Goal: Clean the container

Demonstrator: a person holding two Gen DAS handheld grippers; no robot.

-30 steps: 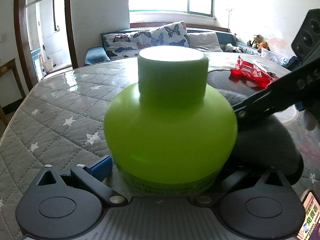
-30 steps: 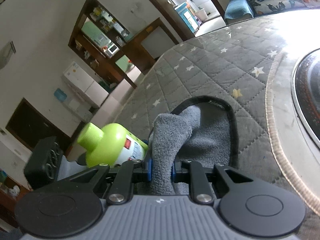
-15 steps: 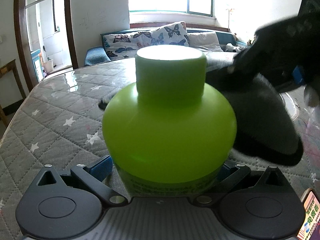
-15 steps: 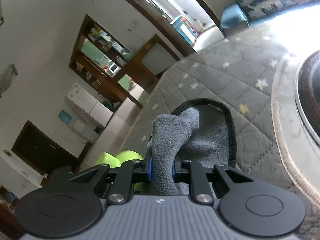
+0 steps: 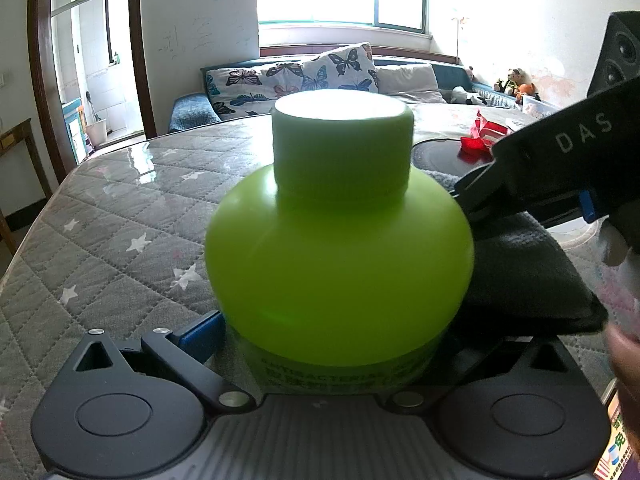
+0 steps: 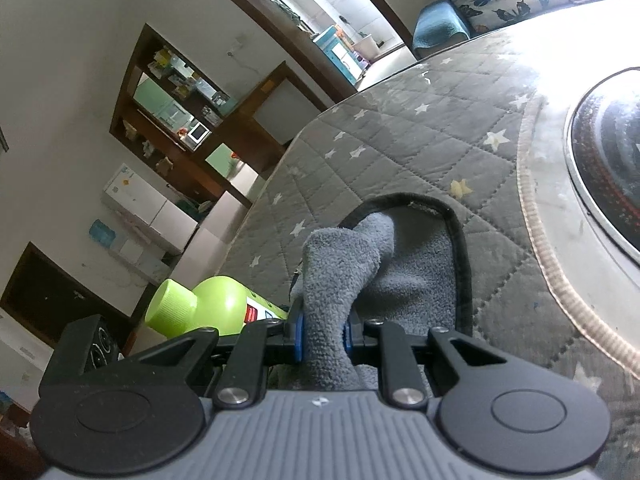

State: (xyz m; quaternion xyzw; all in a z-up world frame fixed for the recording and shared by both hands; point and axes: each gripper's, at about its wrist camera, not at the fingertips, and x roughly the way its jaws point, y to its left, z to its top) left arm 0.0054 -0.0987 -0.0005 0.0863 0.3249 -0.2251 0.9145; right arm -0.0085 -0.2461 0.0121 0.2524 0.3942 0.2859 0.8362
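A lime-green bottle (image 5: 340, 260) with a wide green cap fills the left wrist view, and my left gripper (image 5: 332, 344) is shut on its body just above the printed label. My right gripper (image 5: 560, 184) reaches in from the right, close to the bottle's shoulder. Under it hangs a dark grey cloth (image 5: 520, 272), right beside the bottle. In the right wrist view the grey cloth (image 6: 340, 280) is bunched between the blue pads of my right gripper (image 6: 322, 336), which is shut on it. The green bottle (image 6: 212, 306) shows at lower left.
A grey quilted cover with white stars (image 5: 120, 220) lies over the table. A dark round dish with a metal rim (image 6: 608, 152) sits to the right on a pale mat. Red wrappers (image 5: 480, 136) lie beyond it. A sofa with butterfly cushions (image 5: 320, 72) stands behind.
My right gripper swung up with the cloth to the level of the bottle's cap, then came back down to the bottle's right side. The left gripper held the bottle nearly still.
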